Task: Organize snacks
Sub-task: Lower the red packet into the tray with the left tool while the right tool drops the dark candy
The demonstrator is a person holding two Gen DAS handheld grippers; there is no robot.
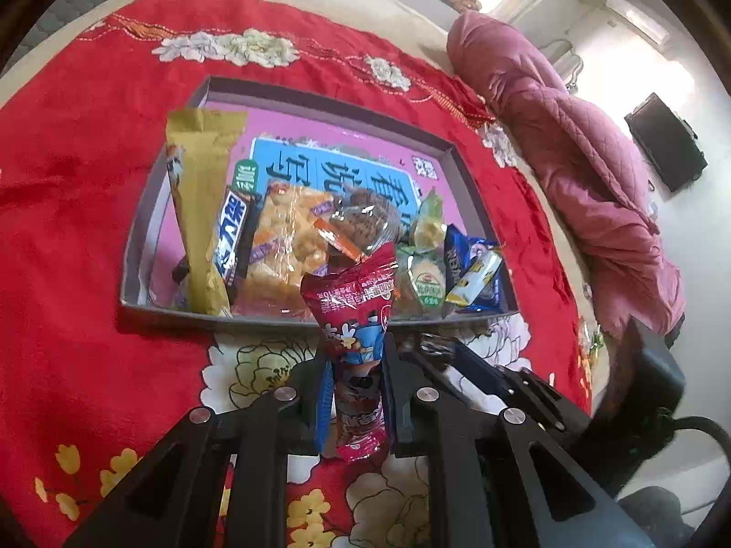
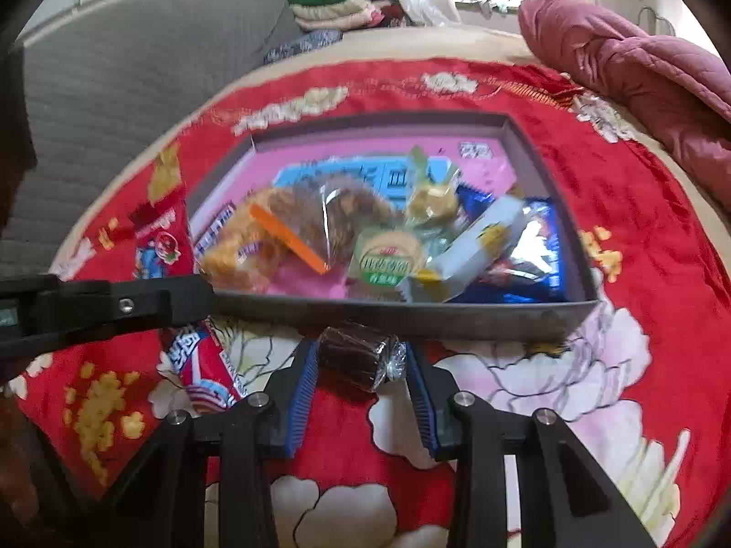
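On the red flowered blanket [image 1: 82,210] one grey cardboard tray [image 1: 137,246] holds several snacks; the left gripper [image 1: 352,379] clamps one red foil packet [image 1: 352,301], the right gripper [image 2: 361,360] clamps one dark wrapped cake [image 2: 356,354].

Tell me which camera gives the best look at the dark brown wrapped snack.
The right wrist view: the dark brown wrapped snack sits sharp and whole between the right gripper pads. The left wrist view shows only a dark sliver of it beside the left gripper.

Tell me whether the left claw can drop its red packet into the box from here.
Probably yes. The left claw is shut on the red snack packet just short of the box's near wall. That wall is low, nothing blocks it, but the near side is crowded with snacks.
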